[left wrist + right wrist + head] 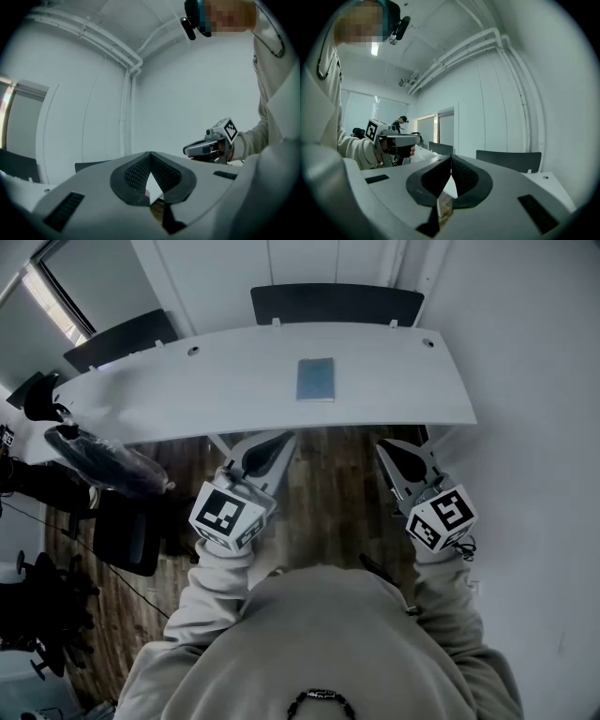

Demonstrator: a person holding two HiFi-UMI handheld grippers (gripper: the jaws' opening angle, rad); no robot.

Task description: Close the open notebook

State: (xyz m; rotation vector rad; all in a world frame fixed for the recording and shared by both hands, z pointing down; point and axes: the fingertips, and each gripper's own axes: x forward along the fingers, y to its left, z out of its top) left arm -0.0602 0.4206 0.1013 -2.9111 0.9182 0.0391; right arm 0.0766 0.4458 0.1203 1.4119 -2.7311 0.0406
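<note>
Progress: notebook [315, 380] lies flat at upper centre, on the white table [187, 390]. One blue cover shows, so it reads as already shut; nothing seems left to do.
Left gripper [270, 439]: centre-left, short of the table's near edge, pointing at it; jaws together, empty.
Right gripper [391, 446]: centre-right, same pose; jaws together, empty.
Arms: elbows bent, close to the body, well apart from the notebook.

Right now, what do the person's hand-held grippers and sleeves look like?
The left hand-held gripper and the right hand-held gripper are pale grey wedges with dark, dimpled pads. Each carries a white cube printed with black square markers. The sleeves are beige and baggy.
</note>
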